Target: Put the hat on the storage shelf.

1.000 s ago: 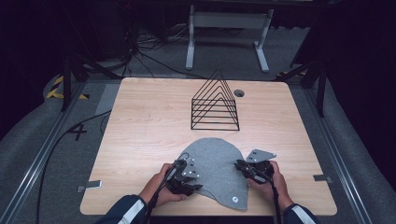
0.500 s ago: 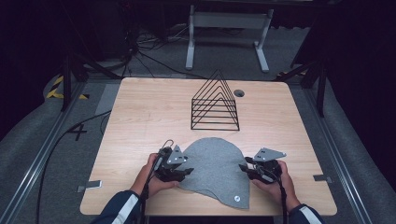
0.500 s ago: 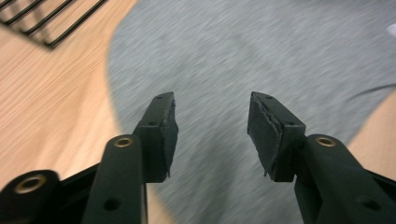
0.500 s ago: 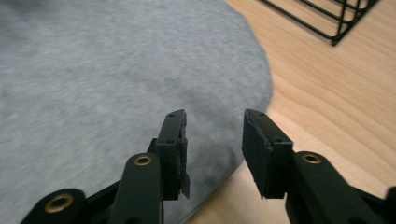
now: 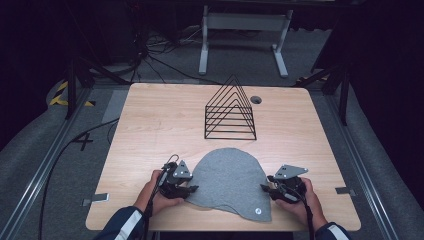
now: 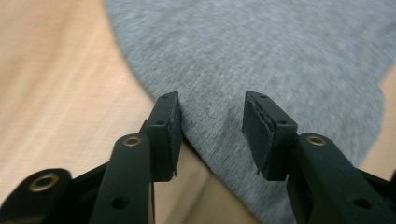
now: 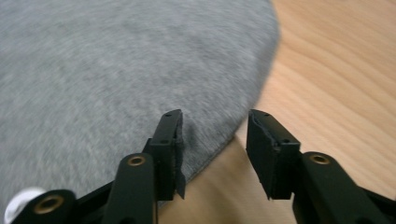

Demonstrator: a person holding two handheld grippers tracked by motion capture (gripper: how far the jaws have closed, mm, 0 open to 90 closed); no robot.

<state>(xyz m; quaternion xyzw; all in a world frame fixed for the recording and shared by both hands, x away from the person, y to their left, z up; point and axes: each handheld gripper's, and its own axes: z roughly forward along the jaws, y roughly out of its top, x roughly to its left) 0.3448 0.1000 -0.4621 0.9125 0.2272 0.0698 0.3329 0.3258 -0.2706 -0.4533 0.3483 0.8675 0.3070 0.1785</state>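
Note:
A flat grey knitted cloth [image 5: 230, 180] with a small white round tag [image 5: 258, 211] lies on the wooden table [image 5: 150, 125] near its front edge. My left gripper [image 5: 192, 189] rests at the cloth's left edge. In the left gripper view its jaws [image 6: 212, 107] stand open over the cloth [image 6: 261, 51], not pressing on it. My right gripper [image 5: 263, 188] is at the cloth's right edge. Its jaws [image 7: 215, 121] have just been opening; the hem of the cloth [image 7: 116, 60] lies loose between them.
A black wire rack [image 5: 230, 112] with triangular dividers stands behind the cloth at mid-table. A round cable hole [image 5: 256, 99] sits beyond it. Bare wood lies left and right of the rack. Tape marks [image 5: 97, 198] flank the table.
Both hands have drawn outward from over the cloth to its side edges, the left one farther. The right jaws have opened off the cloth, which lies flat.

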